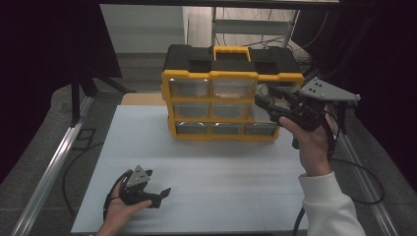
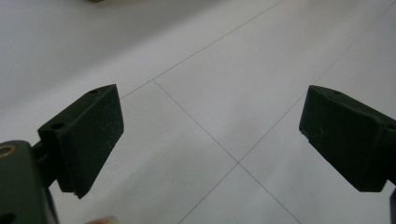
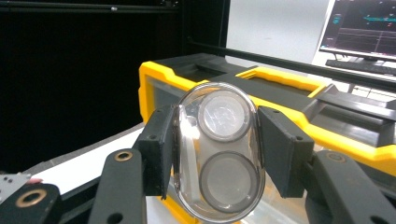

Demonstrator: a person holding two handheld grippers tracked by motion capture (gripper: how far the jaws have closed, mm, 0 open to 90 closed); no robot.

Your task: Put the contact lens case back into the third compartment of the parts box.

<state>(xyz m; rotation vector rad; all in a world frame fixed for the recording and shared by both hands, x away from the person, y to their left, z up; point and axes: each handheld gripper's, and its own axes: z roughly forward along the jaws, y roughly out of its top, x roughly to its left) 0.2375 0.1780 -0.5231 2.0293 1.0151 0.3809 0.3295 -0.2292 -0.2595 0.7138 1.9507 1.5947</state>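
The right gripper [image 3: 215, 154] clamps a clear oval case [image 3: 218, 151]; it should stay level nearing the yellow organizer [image 1: 231, 98]. The left gripper [image 2: 210, 140] rests, jaws open.

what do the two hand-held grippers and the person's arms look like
Both are black. The right hand-held gripper carries a grey three-cornered plate with dark holes and trails a black cable. The left hand-held gripper has a smaller grey plate, a black cable, and flat wedge-shaped pads. The right arm wears a white sleeve.
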